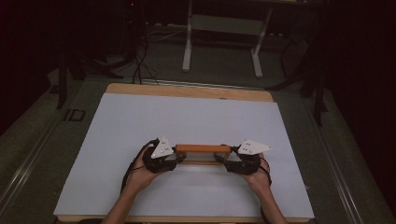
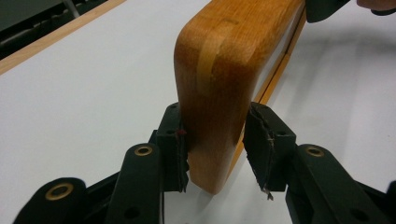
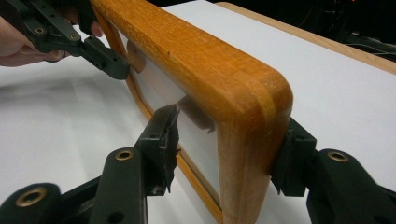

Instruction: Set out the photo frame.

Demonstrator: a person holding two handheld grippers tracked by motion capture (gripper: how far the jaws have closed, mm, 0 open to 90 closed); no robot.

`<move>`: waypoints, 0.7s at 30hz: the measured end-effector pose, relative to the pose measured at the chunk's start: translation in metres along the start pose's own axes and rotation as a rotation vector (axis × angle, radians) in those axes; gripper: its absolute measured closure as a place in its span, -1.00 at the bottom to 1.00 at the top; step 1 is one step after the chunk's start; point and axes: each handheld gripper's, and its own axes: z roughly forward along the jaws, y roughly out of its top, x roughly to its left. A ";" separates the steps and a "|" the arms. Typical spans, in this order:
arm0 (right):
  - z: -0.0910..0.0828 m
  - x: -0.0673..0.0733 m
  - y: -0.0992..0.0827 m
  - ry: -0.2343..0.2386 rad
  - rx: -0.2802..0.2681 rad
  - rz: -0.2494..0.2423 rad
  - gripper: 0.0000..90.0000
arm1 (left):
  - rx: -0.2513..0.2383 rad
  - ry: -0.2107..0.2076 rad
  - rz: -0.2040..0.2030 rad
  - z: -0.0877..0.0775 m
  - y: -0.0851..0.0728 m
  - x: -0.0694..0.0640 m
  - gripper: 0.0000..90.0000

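— Two hand-held grippers are on the wooden frame [image 1: 203, 154], which stands on edge on the white counter [image 1: 187, 119], one at each short end. What worries us here?

— The left hand-held gripper [image 2: 215, 154] straddles its end of the frame, but only one pad seems to touch; a gap shows beside the other. If we lift now, we judge that end could slip and the frame swing or tip flat.

— And the right hand-held gripper [image 3: 224, 147]?

— Its far jaw presses the frame's outer edge; the near jaw sits at the glossy panel inside the frame, with a sliver of gap, so we cannot tell whether it pinches. Squeezing there might stress the panel.

— Anything hidden?

— The frame's bottom rail is largely blocked, and the room beyond the counter is too dark to read.
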 end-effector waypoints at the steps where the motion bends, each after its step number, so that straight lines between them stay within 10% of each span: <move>1: 0.000 0.000 0.000 0.001 -0.002 0.003 0.08 | 0.000 -0.001 -0.006 0.000 0.000 0.000 0.35; 21: -0.002 -0.002 0.003 0.017 -0.023 0.033 0.08 | -0.004 -0.044 -0.061 -0.005 0.003 0.004 0.36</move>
